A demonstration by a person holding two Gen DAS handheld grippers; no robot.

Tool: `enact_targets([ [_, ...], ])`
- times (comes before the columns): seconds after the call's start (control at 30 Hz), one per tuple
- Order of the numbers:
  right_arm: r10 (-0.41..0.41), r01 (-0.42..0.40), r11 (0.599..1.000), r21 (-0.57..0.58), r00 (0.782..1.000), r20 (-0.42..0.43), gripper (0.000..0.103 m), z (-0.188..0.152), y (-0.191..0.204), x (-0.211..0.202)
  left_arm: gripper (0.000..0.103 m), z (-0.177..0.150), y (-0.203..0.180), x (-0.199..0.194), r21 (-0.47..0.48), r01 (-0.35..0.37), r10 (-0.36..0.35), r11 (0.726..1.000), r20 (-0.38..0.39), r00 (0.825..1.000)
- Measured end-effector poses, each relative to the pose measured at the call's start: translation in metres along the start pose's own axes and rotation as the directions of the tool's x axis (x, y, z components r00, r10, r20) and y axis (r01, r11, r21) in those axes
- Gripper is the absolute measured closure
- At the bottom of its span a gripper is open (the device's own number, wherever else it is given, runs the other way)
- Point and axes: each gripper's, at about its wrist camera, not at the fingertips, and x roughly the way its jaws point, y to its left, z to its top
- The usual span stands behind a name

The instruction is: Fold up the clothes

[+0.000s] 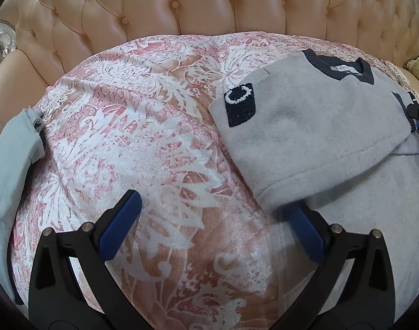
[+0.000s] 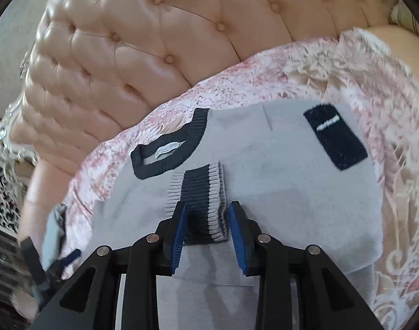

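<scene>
A grey sweater [image 1: 313, 126] with a navy collar [image 2: 165, 154] lies on the patterned pink bed cover. One sleeve is folded across its body, showing a navy patch with a white ring [image 1: 240, 104]. My left gripper [image 1: 212, 209] stands wide open over the cover. Its right finger [image 1: 305, 228] is at the sweater's folded edge and nothing is between the pads. In the right wrist view, the striped navy-and-grey sleeve cuff [image 2: 201, 192] lies over the sweater's chest. My right gripper [image 2: 208, 217] is closed on its bunched sides. Another navy patch [image 2: 335, 137] shows on the far shoulder.
A tufted peach headboard [image 1: 182, 8] rises behind the bed cover [image 1: 132, 126]. A pale blue garment [image 1: 11, 165] lies at the cover's left edge. The right gripper [image 1: 418, 112] pokes in at the far right. A blurred left gripper [image 2: 50, 253] shows low on the left.
</scene>
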Motion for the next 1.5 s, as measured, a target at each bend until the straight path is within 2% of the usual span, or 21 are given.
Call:
enact_targets([
  [0.03,-0.005,0.005,1.0,-0.02,1.0,-0.005,0.068,0.0,0.003,0.0,0.0,0.0,0.0,0.0,0.0,0.0,0.0,1.0,0.001,1.0],
  [0.07,-0.025,0.025,0.996,-0.086,1.0,-0.006,0.068,-0.001,0.012,0.001,0.0,0.0,0.0,0.001,0.0,-0.001,0.001,1.0,0.001,1.0],
  [0.1,-0.048,0.048,0.987,-0.152,0.999,0.001,0.076,-0.004,0.021,0.001,0.0,0.001,0.0,0.001,0.0,-0.001,0.001,1.0,0.001,1.0],
  [0.13,-0.07,0.071,0.974,-0.216,0.997,0.01,0.099,-0.007,0.029,0.002,0.0,0.001,0.0,0.001,0.0,-0.001,0.001,1.0,-0.001,1.0],
  [0.2,-0.054,0.06,0.976,-0.211,0.998,0.032,0.099,-0.006,0.031,-0.003,0.0,0.002,0.0,0.002,0.002,0.0,0.0,1.0,-0.004,1.0],
  [0.3,0.01,0.009,0.987,-0.158,0.993,0.121,0.099,0.001,0.032,-0.024,0.0,0.002,0.0,0.002,0.005,0.001,-0.001,1.0,-0.008,1.0],
  [0.37,0.009,0.021,0.983,-0.185,0.987,0.162,0.099,0.007,0.041,-0.036,0.0,0.003,0.0,0.002,0.005,-0.001,0.001,1.0,-0.01,1.0],
  [0.5,-0.059,0.121,0.959,-0.258,0.97,0.237,0.099,0.02,0.055,-0.054,0.0,0.003,0.0,0.002,0.0,-0.005,0.005,1.0,-0.016,1.0],
  [0.63,-0.13,0.179,0.956,-0.232,0.969,0.212,0.099,0.02,0.038,-0.045,0.0,0.004,-0.001,0.003,-0.001,-0.007,0.007,1.0,-0.021,1.0],
  [0.83,-0.179,0.197,0.97,-0.142,0.975,0.129,0.099,-0.006,-0.001,-0.015,0.0,0.004,-0.001,0.003,0.011,-0.002,0.002,1.0,-0.021,1.0],
  [0.97,-0.207,0.223,0.966,-0.133,0.971,0.122,0.099,-0.006,-0.004,-0.009,0.0,0.006,0.0,-0.001,0.014,-0.001,0.001,1.0,-0.048,0.999],
  [1.03,-0.221,0.238,0.961,-0.144,0.967,0.125,0.099,-0.006,-0.002,-0.01,0.0,0.007,0.002,-0.018,0.017,-0.008,0.009,1.0,-0.024,1.0],
  [1.2,-0.204,0.228,0.967,-0.116,0.961,0.187,0.099,-0.005,0.001,-0.027,0.0,0.046,-0.027,-0.022,0.046,0.097,-0.098,0.994,0.022,0.995],
  [1.27,-0.218,0.249,0.96,-0.129,0.953,0.211,0.099,-0.004,0.008,-0.032,0.0,0.063,-0.039,-0.021,0.059,0.144,-0.146,0.988,0.034,0.989],
  [1.4,-0.237,0.264,0.955,-0.136,0.953,0.189,0.099,-0.004,0.011,-0.031,0.0,0.096,-0.064,-0.018,0.086,0.236,-0.241,0.968,0.056,0.969],
  [1.43,-0.244,0.267,0.954,-0.134,0.955,0.168,0.099,-0.004,0.008,-0.026,0.0,0.1,-0.07,-0.005,0.092,0.234,-0.238,0.968,0.028,0.971],
  [1.47,-0.252,0.271,0.953,-0.134,0.957,0.146,0.099,-0.004,0.005,-0.021,0.0,0.096,-0.076,0.022,0.096,0.216,-0.212,0.972,-0.046,0.976],
  [1.5,-0.258,0.274,0.952,-0.138,0.958,0.127,0.097,-0.005,0.002,-0.016,0.0,0.09,-0.077,0.041,0.078,0.228,-0.221,0.97,-0.093,0.971],
])
